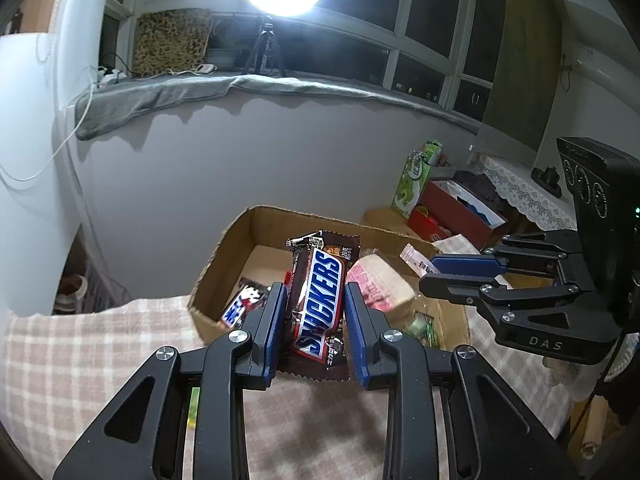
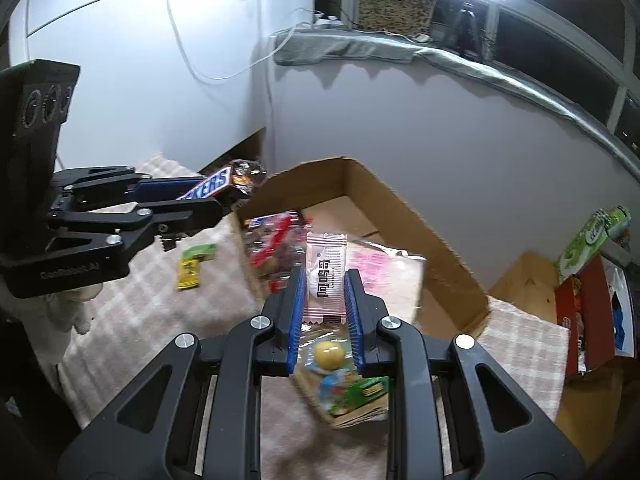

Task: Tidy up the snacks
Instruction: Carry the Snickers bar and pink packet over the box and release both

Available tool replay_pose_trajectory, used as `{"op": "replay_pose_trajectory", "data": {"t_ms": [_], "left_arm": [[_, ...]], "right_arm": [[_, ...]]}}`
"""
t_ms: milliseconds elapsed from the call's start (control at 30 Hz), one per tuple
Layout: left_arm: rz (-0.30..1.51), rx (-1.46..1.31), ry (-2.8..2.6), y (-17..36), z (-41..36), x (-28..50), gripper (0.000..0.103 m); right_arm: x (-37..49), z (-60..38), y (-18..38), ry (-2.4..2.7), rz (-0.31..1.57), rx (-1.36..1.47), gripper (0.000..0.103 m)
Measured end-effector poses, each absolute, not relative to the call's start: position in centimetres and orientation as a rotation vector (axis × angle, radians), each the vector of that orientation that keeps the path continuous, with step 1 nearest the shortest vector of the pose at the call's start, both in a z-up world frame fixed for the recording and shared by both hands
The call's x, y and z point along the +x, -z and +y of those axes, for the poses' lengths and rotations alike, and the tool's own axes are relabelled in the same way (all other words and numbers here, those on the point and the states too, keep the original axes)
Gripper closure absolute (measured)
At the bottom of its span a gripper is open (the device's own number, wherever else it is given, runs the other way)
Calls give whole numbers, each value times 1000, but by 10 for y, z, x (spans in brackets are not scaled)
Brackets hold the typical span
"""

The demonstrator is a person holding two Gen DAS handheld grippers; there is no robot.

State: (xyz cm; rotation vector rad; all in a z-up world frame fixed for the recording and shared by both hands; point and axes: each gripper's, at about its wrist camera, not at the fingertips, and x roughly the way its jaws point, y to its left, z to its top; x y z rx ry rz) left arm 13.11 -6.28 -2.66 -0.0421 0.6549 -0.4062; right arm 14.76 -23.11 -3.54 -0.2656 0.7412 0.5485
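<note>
My left gripper (image 1: 314, 298) is shut on a brown Snickers bar (image 1: 320, 300), held upright above the near edge of an open cardboard box (image 1: 224, 240). In the right wrist view that same gripper (image 2: 208, 196) juts in from the left with the Snickers bar (image 2: 218, 186) in its blue pads. My right gripper (image 2: 324, 284) is shut on a thin pink-and-white sachet (image 2: 326, 276), raised over the box (image 2: 440, 248). From the left wrist view the right gripper (image 1: 430, 272) reaches in from the right, the sachet (image 1: 416, 260) sticking out of its tips.
Inside the box lie a second Snickers (image 1: 242, 306), a pink packet (image 1: 378, 284) and other wrappers. A yellow-green packet (image 2: 192, 266) lies on the checked cloth (image 1: 80, 344). A red box (image 1: 452, 212) and a green carton (image 1: 416, 176) stand at the right. The wall is close behind.
</note>
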Motion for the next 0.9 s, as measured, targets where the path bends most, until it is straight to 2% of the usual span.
{"op": "replay_pose_trajectory", "data": {"t_ms": [800, 833, 900], "left_arm": [[719, 9, 441, 54, -116, 165, 75], [720, 9, 433, 54, -116, 166, 74], [719, 5, 428, 52, -114, 165, 70]], "right_arm": [[202, -280, 73, -451, 816, -207, 82], [202, -281, 73, -446, 813, -209, 80], [202, -283, 73, -429, 810, -213, 55]]}}
